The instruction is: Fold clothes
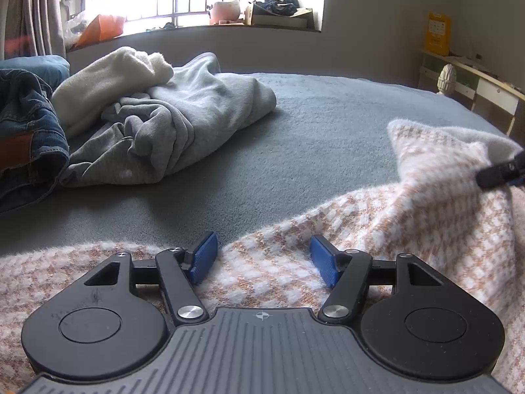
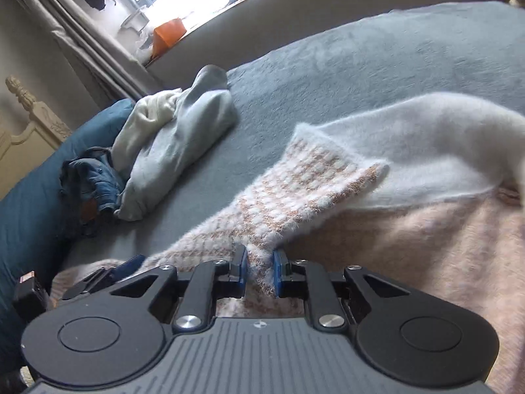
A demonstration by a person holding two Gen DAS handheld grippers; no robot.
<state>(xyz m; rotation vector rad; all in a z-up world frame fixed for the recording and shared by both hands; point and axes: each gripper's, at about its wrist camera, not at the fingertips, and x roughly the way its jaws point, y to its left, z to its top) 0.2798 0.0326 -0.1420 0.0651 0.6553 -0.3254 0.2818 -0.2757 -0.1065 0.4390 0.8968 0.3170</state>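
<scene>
Right wrist: right claw [image 2: 260,271] clamped on checked sweater [image 2: 295,184]; left claw [image 1: 264,257] apart; grey hoodie [image 1: 183,121] beyond.

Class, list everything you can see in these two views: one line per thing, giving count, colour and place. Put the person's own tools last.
Checked sweater: one, white and tan, near side of bed, a fold pinched up.
Grey garment: one, light grey, crumpled, far left of bed.
Cream garment: one, off-white, on top of the grey one.
Jeans: one, blue denim, left edge.
Bed cover: one, grey-blue, under everything.
Orange bag: one, on windowsill.
Left tongs: black with blue pads, open over the sweater.
Right tongs: same, shut on the sweater.
</scene>
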